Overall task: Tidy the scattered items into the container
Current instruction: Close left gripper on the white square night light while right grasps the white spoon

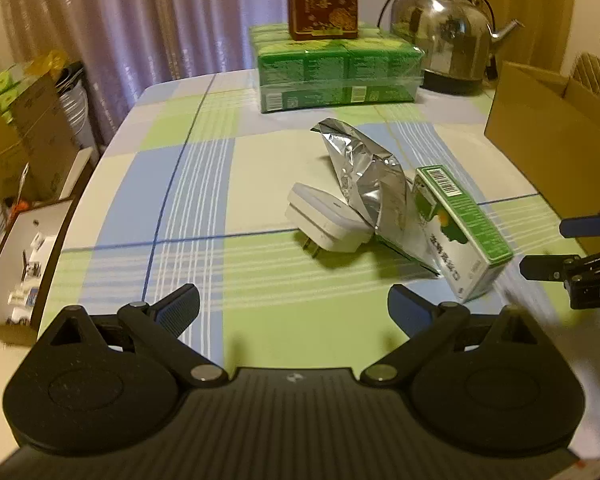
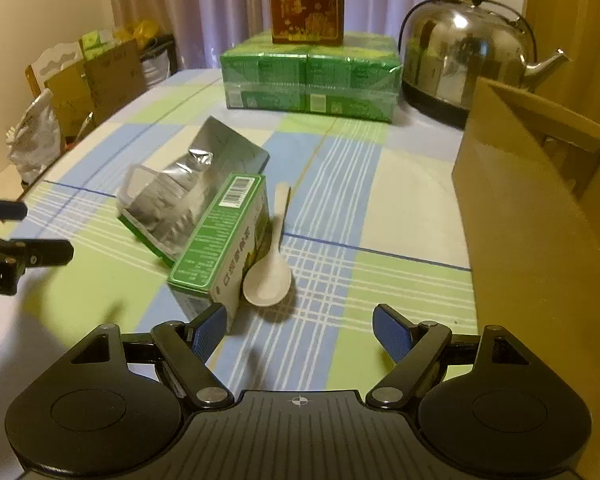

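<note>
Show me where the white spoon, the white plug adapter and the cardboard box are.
white spoon point(image 2: 267, 280), right wrist view, on its bowl.
white plug adapter point(image 1: 327, 216), left wrist view, on its top face.
cardboard box point(image 2: 532, 216), right wrist view, on its near wall.

Green carton point(image 2: 216, 240), foil pouch point(image 2: 188, 184), spoon point(image 2: 268, 276), plug point(image 1: 328, 220) clustered

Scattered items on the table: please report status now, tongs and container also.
Left tongs open, empty. Right tongs open, empty. Foil bag, white plug adapter, green carton, white spoon clustered on tablecloth, outside cardboard box. Path clear.
</note>
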{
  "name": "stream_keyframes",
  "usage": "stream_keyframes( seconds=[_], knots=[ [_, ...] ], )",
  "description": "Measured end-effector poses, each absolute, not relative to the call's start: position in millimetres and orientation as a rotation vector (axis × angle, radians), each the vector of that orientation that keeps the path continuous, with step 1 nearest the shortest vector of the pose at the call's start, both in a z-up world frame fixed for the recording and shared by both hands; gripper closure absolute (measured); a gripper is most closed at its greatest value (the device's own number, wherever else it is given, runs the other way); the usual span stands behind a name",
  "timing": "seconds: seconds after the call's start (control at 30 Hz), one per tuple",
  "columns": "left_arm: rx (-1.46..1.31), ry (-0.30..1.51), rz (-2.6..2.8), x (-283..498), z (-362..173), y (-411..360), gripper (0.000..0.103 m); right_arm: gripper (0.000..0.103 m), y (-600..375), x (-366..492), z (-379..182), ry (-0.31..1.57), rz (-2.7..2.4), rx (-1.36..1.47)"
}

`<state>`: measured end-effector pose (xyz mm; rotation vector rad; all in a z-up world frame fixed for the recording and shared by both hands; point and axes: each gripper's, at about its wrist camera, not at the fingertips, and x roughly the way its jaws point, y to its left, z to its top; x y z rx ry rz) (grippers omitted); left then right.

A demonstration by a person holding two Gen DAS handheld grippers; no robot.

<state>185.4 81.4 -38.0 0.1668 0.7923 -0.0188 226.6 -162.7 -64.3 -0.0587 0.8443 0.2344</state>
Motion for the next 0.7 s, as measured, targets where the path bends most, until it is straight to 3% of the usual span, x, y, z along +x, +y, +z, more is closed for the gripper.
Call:
stream_keyframes(
  seconds=[0.13,0.4,0.63,0.7],
  knots=[
    [0.229,0.786,-0.067,204,-45,83,0.005,0.028,-160,237,-76,0.859,0.247,-0.052],
    [0.352,0.745,-0.217,228,-57,86,0.005,0.051,-153,255,-90,0.856,0.276,-0.049],
    [0.332,0.738,-0.272,239,-65,91,0.005,0.062,-147,260,-95,0.83,0.29,-0.068],
    [0.348,0.726,-0.294,240,-65,89,0.005,0.076,-145,260,-95,0.823,0.291,-0.078]
  ],
)
